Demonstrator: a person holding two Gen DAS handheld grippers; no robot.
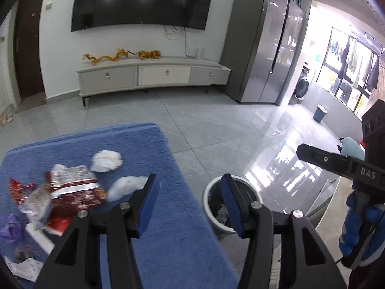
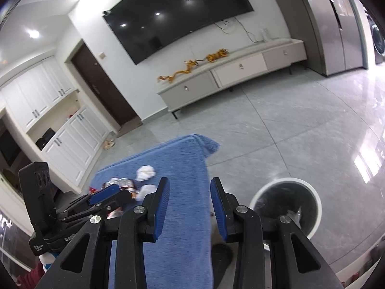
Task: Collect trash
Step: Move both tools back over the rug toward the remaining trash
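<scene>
A blue cloth-covered table [image 1: 168,228] carries the trash: a crumpled white tissue [image 1: 106,160], a second white tissue [image 1: 125,187], a red-brown snack wrapper [image 1: 74,190], a purple scrap [image 1: 10,227] and several more wrappers at the left edge. My left gripper [image 1: 190,192] hovers open and empty above the table's right edge, between the tissue and the bin. A white waste bin [image 1: 211,207] [image 2: 286,207] with a dark liner stands on the floor right of the table. My right gripper [image 2: 190,193] hangs open and empty over the cloth [image 2: 182,192], left of the bin.
Grey glossy tiles [image 1: 216,130] stretch to a low white TV cabinet [image 1: 154,74] under a wall TV [image 1: 144,2]. A steel fridge [image 1: 267,48] stands at the right, a small dark bucket [image 1: 320,113] beyond it. White cupboards [image 2: 48,120] line the left wall.
</scene>
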